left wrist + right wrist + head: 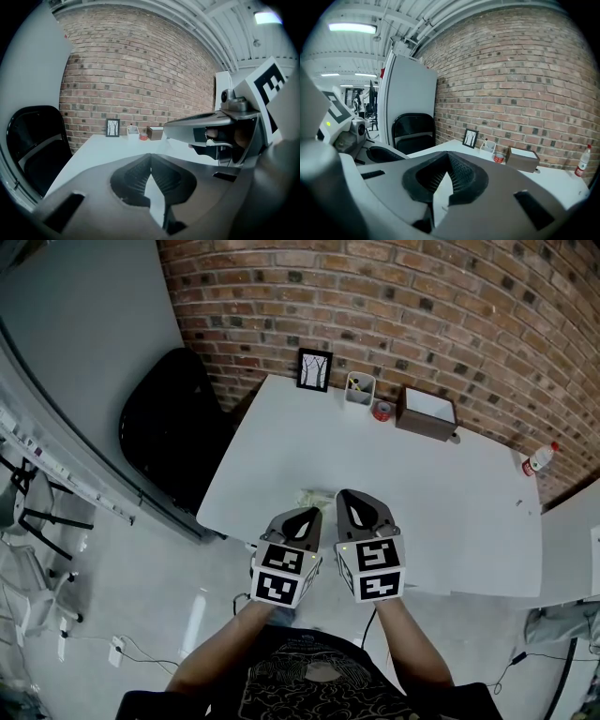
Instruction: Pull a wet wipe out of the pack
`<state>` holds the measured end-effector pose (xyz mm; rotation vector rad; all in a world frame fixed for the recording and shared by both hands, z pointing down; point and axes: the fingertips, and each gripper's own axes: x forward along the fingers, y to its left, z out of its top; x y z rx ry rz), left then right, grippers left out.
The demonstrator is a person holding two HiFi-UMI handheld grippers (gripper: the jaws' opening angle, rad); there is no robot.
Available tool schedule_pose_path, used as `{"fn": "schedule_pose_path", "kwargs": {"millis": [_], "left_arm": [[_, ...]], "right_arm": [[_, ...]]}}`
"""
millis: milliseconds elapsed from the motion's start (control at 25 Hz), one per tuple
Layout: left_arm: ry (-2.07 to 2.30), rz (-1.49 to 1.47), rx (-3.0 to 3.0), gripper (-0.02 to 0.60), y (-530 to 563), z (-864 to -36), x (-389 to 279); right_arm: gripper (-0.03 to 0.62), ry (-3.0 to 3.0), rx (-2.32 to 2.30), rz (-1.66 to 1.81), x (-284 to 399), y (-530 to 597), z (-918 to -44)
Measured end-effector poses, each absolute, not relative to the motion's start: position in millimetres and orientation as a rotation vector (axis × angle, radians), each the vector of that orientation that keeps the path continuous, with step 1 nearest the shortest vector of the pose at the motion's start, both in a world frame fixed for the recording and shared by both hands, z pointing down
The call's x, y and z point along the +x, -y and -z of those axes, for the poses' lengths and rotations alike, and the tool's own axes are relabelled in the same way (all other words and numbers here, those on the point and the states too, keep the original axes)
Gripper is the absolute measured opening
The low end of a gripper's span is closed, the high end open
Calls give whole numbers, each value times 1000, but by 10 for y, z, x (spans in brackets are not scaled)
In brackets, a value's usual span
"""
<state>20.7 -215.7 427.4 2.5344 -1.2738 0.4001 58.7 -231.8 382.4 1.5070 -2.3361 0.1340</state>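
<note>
Two grippers, both with the jaws closed. On the left gripper (151, 156) the ribbed pads (135, 171) meet at their tips with nothing between them. Only a sliver of white counter (469, 512) shows through the gap lower down. The right gripper (447, 154) reads the same: tips together, empty. Each gripper carries one cube (283, 573) with black-and-white square markers, which are patterns rather than words.

One pack (315, 495) lies on the counter near its front edge, just ahead of my jaws and between the two grippers. What shows of it is pale, whitish-green and crinkled. The rest is hidden behind the grippers, and I cannot tell whether either tip touches it. Any print on it is too small to read.

Along the far edge, by the brick wall (450, 306), stand four things:
- One black frame (315, 369) with a drawing of bare trees.
- One white cup (359, 390) with pens in it, just right of the frame.
- One small red roll (382, 411).
- One brown box (427, 413), open-topped and white inside.

One bottle (539, 458) with a red cap stands at the counter's far right corner, well apart from the rest. One black chair (173, 427) sits at the counter's left.
</note>
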Motion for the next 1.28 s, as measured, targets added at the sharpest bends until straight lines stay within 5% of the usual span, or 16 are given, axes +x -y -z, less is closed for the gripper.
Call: {"fn": "schedule_pose_path", "kwargs": {"millis": [1280], "left_arm": [[1411,-320,2566,12,1480,-3852,248]], "right_arm": [[15,2424,1520,-110,668,1441,-3579]]}}
